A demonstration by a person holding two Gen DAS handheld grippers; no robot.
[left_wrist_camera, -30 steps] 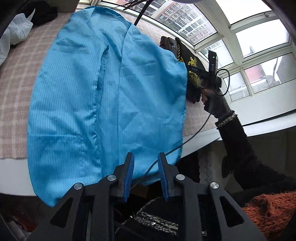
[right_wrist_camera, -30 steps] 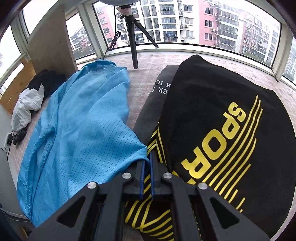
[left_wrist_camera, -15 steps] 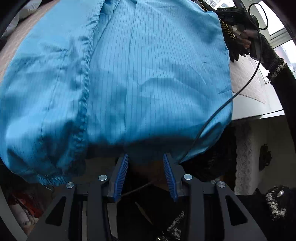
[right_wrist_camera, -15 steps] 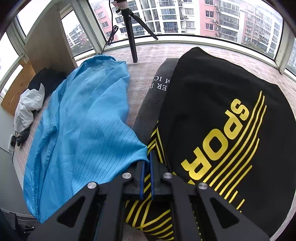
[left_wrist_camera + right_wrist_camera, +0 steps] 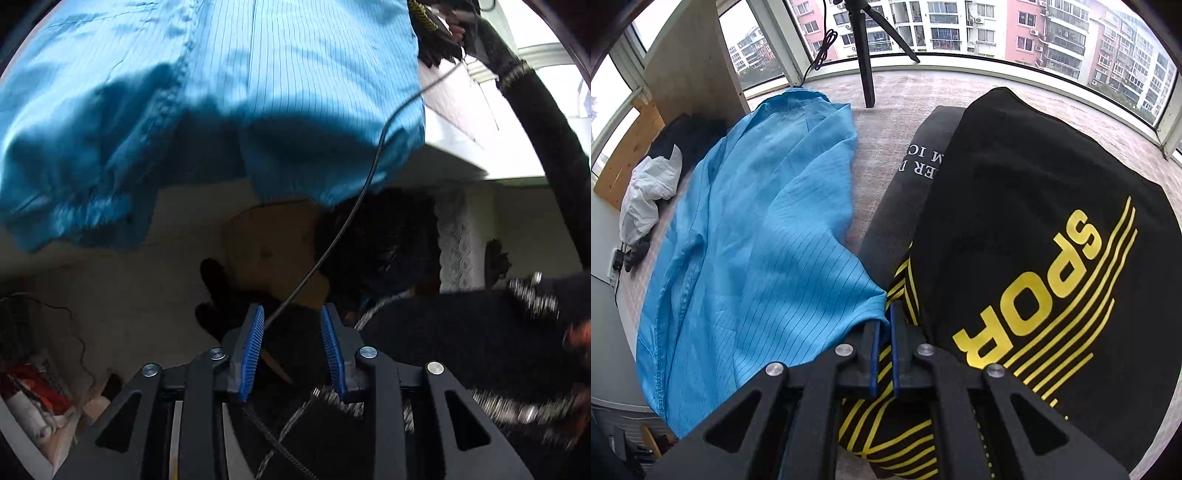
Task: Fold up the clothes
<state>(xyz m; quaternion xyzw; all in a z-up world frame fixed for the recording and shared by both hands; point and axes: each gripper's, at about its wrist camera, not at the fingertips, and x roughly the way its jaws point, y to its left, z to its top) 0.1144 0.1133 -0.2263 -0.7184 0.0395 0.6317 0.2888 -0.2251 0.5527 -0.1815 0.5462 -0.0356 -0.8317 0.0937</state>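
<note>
Within the last second the left gripper [image 5: 291,347], fingers apart and empty, has dropped below the table edge, so the blue striped garment [image 5: 229,92] and its hanging hem now sit above it; probably it is lining up on that hem. The right gripper [image 5: 883,350] stays clenched on the garment's corner [image 5: 875,299], beside a folded black sports shirt [image 5: 1052,240]. A cable [image 5: 340,229] crosses the left gripper's path.

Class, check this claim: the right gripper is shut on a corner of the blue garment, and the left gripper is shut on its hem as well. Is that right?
Half right. The left wrist view shows the left gripper open and empty below the hanging hem of the blue garment. The right gripper is indeed shut on a corner.
</note>
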